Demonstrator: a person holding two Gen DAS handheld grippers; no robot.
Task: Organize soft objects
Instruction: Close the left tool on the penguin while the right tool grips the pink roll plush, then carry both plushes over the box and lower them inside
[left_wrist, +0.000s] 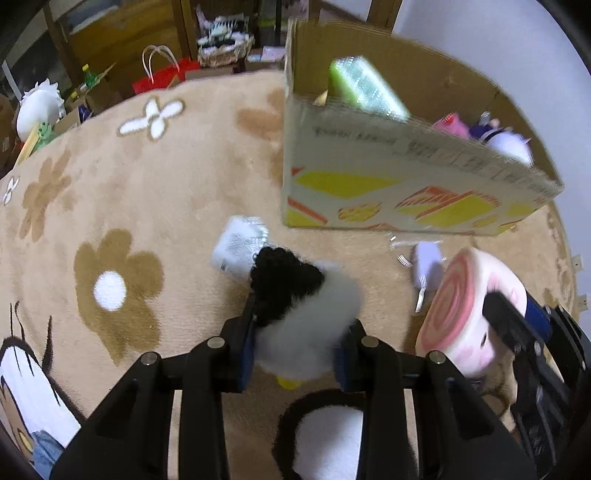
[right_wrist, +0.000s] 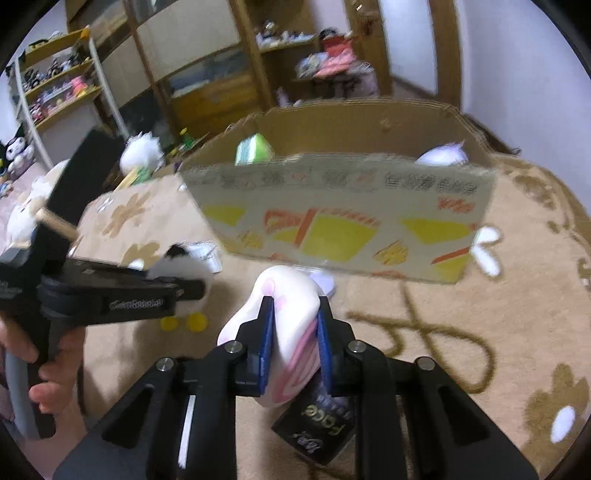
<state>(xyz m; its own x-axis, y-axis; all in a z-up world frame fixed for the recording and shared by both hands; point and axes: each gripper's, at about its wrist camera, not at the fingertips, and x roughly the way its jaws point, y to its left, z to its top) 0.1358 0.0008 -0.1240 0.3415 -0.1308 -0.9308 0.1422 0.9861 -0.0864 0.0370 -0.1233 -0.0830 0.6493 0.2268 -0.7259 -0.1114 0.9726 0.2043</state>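
Note:
My left gripper (left_wrist: 295, 325) is shut on a black and white plush toy (left_wrist: 299, 306) with yellow feet, held above the beige flower rug. My right gripper (right_wrist: 293, 325) is shut on a pink and white roll-shaped soft toy (right_wrist: 284, 332); it also shows in the left wrist view (left_wrist: 461, 310). The open cardboard box (left_wrist: 388, 184) with yellow and orange print stands just beyond both grippers and holds a green soft block (left_wrist: 365, 88), a pink toy (left_wrist: 452, 123) and a white and purple plush (left_wrist: 509, 142). The left gripper shows at the left of the right wrist view (right_wrist: 184, 284).
A white packet (left_wrist: 240, 247) and a clear-wrapped pale item (left_wrist: 426, 266) lie on the rug (left_wrist: 147, 192) before the box. A black packet (right_wrist: 317, 424) lies under my right gripper. Shelves, bags and plush toys crowd the rug's far edge.

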